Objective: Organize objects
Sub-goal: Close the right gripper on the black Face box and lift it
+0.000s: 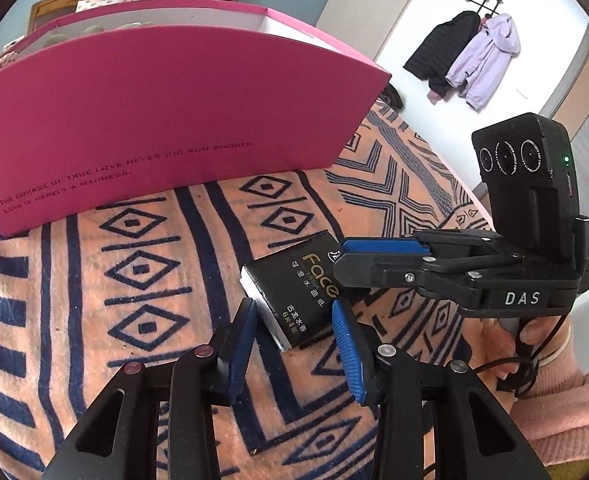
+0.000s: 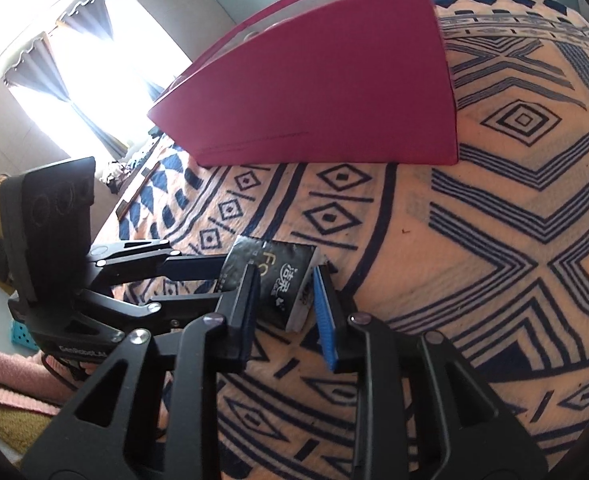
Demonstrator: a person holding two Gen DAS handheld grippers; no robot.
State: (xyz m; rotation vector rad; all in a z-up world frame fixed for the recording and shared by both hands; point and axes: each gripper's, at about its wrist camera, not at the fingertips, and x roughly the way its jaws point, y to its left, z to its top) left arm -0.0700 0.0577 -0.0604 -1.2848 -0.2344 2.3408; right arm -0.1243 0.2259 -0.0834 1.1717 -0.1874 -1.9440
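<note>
Tissue pack (image 1: pixel 294 292) lies on blanket (image 1: pixel 94 280) between both grippers' spread jaws, pink box (image 1: pixel 154 120) behind.

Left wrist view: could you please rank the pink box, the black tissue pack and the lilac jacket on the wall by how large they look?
1. pink box, by far the largest.
2. black tissue pack and lilac jacket look roughly alike here; the jacket hangs much farther from the camera, so I would not rank them.
</note>
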